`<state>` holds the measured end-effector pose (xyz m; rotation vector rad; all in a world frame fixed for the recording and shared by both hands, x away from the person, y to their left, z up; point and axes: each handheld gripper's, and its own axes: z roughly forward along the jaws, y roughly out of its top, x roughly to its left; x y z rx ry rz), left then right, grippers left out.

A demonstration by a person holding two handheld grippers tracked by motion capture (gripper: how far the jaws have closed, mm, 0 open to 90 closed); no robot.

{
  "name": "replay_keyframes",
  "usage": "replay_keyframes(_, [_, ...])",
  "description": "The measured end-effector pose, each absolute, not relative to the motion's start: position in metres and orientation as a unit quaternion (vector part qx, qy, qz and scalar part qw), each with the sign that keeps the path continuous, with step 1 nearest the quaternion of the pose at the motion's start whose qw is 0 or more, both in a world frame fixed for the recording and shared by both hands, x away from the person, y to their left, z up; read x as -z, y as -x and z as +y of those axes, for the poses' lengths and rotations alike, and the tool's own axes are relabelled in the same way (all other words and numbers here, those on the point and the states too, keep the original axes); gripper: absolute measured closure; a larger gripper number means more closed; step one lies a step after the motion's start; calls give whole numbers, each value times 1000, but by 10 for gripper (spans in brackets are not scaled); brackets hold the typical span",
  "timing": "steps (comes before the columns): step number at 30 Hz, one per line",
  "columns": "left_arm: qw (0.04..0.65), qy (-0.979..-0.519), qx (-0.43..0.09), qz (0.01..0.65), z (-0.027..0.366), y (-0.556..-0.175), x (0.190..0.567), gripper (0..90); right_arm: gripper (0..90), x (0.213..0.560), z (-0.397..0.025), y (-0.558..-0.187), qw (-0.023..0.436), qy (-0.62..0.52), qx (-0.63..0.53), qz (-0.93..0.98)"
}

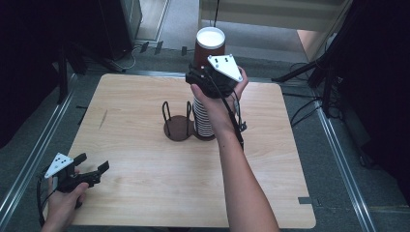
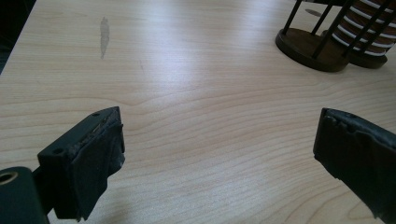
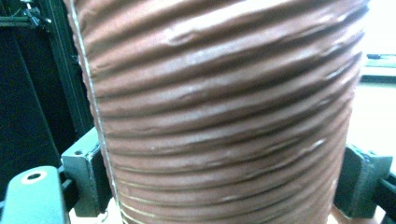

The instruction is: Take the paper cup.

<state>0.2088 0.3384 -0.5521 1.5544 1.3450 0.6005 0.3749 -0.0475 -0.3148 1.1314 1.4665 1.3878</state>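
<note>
Ribbed brown paper cup [image 3: 224,116], matt, ridged; pale wood-grain counter [image 2: 196,121], smooth, slight sheen; dark brown holder base [image 2: 306,46], matt.

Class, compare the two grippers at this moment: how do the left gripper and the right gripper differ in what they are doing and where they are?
The left gripper has its jaws wide apart with nothing between them; the right gripper has its jaws against the sides of a ribbed brown cup. The left gripper sits low near the table's near left corner; the right gripper is raised above the cup stack in the holder. Both are black and hand-held, each with a grey plate.
</note>
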Motion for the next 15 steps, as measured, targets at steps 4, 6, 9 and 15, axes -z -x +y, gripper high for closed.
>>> replay_keyframes(4, [479,-637,-246,552,338,-209,552,26,121,309,-51,-373,399,-449,-554,576])
replay_keyframes(6, [479,-637,-246,552,339,-209,552,26,122,306,-53,-373,401,-448,-556,574])
replay_keyframes(9, [479,-636,-246,553,338,-209,552,26,122,300,-58,-370,403,-446,-560,570])
replay_keyframes(15, [480,-637,-246,551,338,-209,552,26,122,294,-65,-367,410,-446,-558,567])
